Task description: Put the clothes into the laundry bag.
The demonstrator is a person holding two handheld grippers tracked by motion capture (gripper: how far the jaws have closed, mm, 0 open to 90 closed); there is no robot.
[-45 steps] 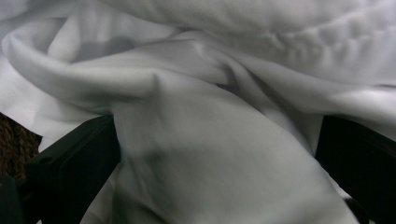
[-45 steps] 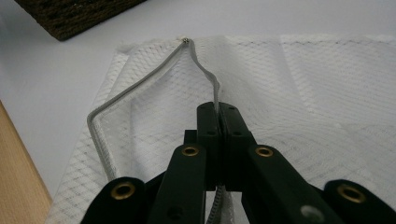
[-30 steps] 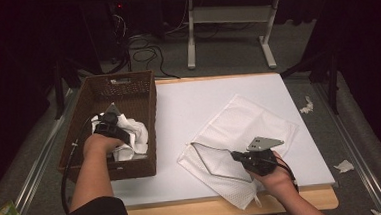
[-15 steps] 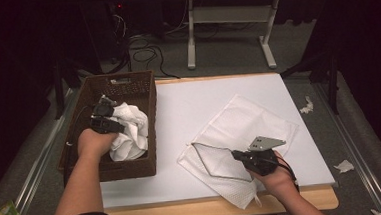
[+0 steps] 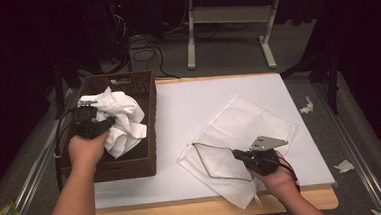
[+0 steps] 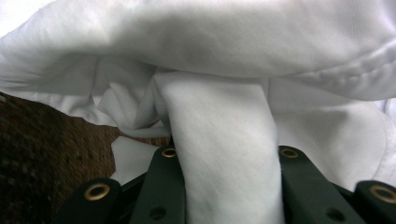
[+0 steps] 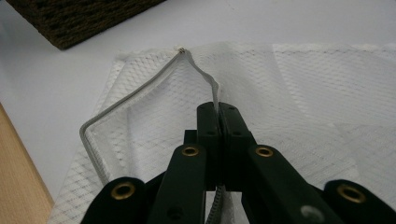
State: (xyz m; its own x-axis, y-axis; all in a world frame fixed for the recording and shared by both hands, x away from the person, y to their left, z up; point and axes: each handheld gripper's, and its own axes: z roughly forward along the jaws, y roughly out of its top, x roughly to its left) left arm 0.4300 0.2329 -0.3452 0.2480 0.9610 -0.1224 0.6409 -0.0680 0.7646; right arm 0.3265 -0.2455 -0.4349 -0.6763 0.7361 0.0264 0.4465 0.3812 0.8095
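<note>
A big white table (image 5: 218,101) fills the middle of the high view, with a wooden edge along the bottom. On the left side of the frame a brown woven basket (image 5: 145,140) sits on the table. On the right lower part lies a white mesh bag (image 5: 249,124), flat on the table, with its mouth held open in a loop by a grey zipper edge (image 5: 207,161). Over the basket, at the left of the frame, hangs a crumpled white cloth (image 5: 121,119), lifted up above the basket's inside. The left gripper (image 5: 110,123) has its jaws closed on this cloth; they have just been closing, with the cloth between them. In the left gripper view a thick fold of the white cloth (image 6: 224,154) runs right down between the two black jaws, and the rest of the cloth bunches across the top of the frame, with the brown basket (image 6: 42,154) at the lower left. The right gripper (image 5: 237,154) sits low and right in the high view, resting at the bag. In the right gripper view its jaws are pressed tight together on the zipper edge (image 7: 140,88) of the mesh bag (image 7: 303,93), pinching it.
</note>
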